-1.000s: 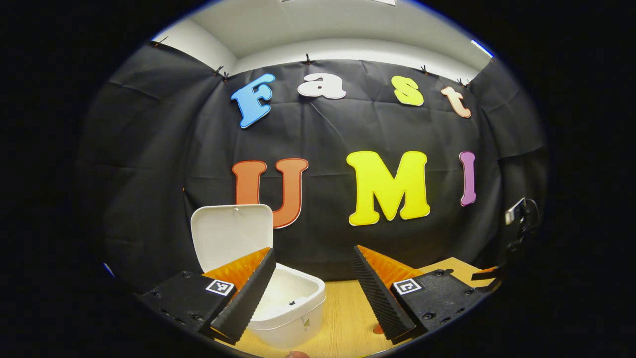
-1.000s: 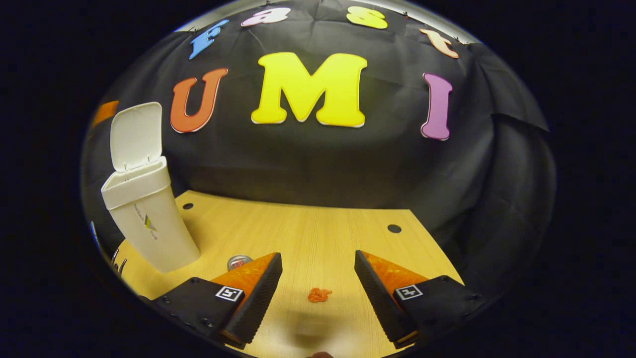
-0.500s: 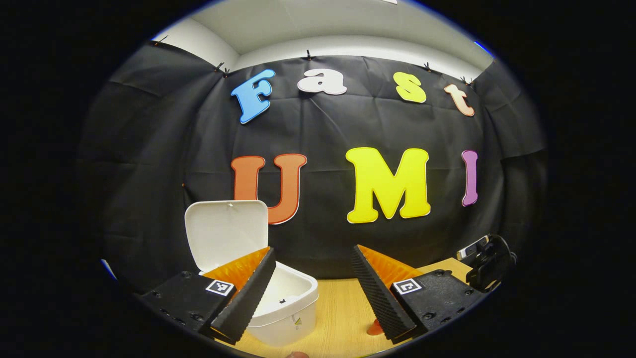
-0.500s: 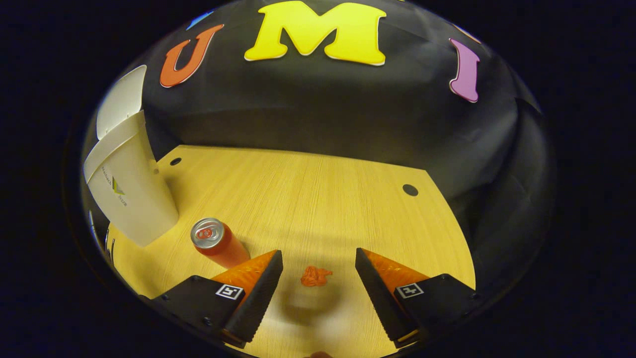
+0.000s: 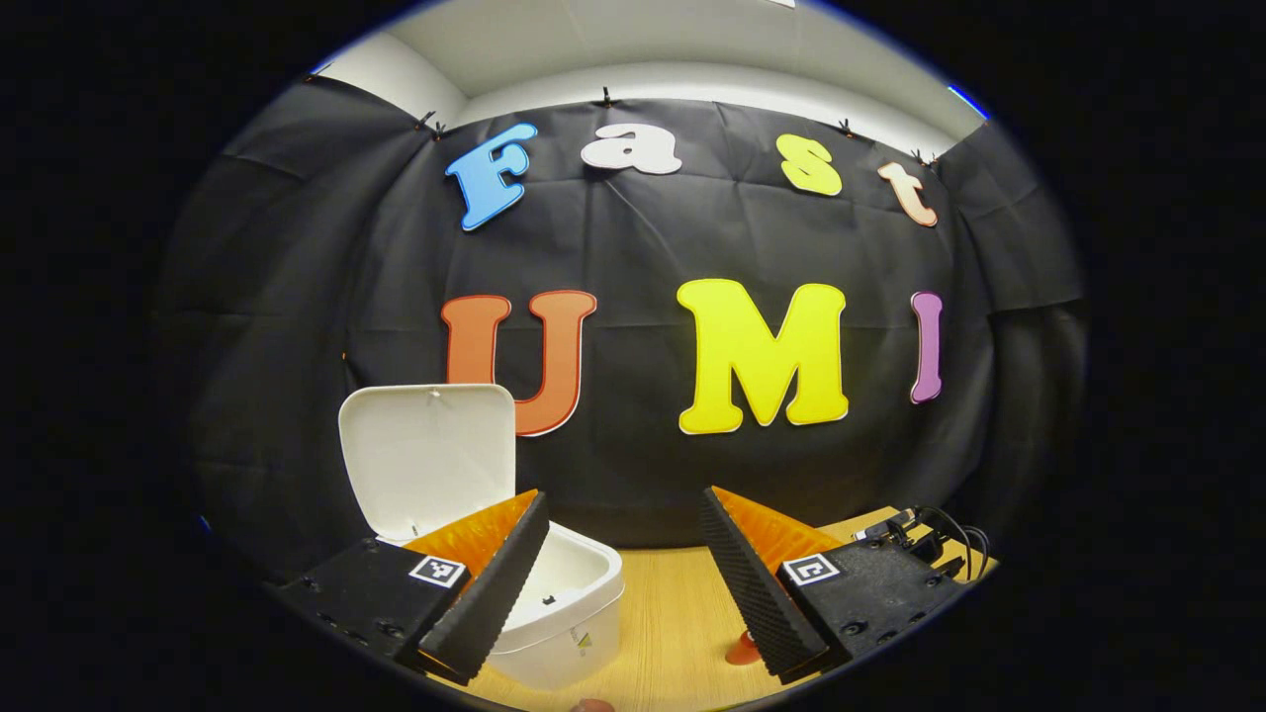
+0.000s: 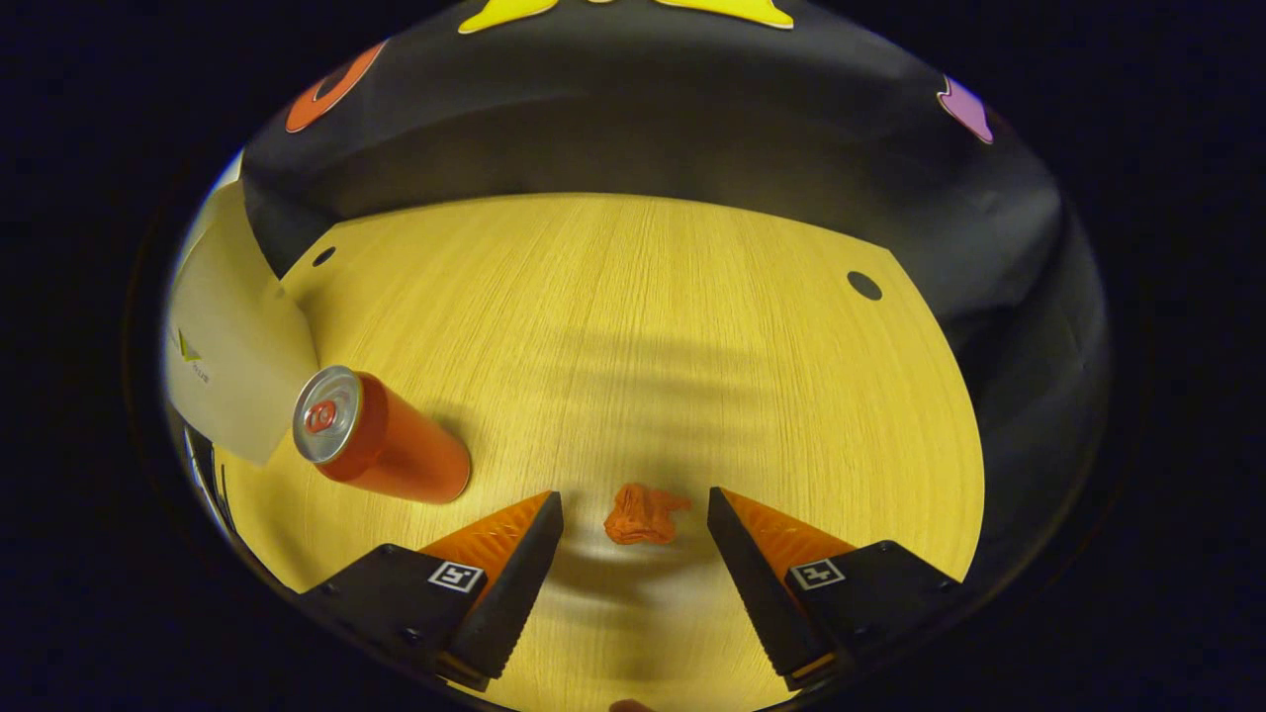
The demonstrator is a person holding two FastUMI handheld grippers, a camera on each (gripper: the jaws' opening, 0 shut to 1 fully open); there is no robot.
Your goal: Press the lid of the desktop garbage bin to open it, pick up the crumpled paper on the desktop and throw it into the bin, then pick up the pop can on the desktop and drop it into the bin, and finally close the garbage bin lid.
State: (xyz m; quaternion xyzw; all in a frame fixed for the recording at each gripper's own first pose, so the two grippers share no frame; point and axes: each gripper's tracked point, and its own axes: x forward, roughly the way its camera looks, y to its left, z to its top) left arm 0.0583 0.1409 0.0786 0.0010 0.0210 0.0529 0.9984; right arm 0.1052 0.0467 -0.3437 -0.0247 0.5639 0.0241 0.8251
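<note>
The right gripper (image 6: 633, 529) is tilted down over the wooden desk (image 6: 633, 326), its two fingers spread wide apart with nothing between the pads. The crumpled paper (image 6: 645, 514), a small orange wad, lies on the desk in the gap in front of the fingertips, touching neither finger, near the desk's front edge as the right gripper view frames it. The pop can (image 6: 381, 445) stands upright on the desk toward the left side, its silver top and pull tab facing the camera, just beside the garbage bin (image 6: 232, 346), whose white wall shows at the left edge of the desk; whether can and bin touch cannot be told. Two dark round holes sit near the desk's far corners, one at the far left (image 6: 323, 257) and one at the far right (image 6: 863, 286). In the left gripper view the left gripper (image 5: 623, 549) is held level with its fingers also wide apart and empty. There the garbage bin (image 5: 569, 618) stands on the desk with its lid (image 5: 427, 457) raised upright behind the opening, and the white interior is visible past the gripper's left finger. A black cable (image 5: 940, 529) shows at the right edge of the desk.
</note>
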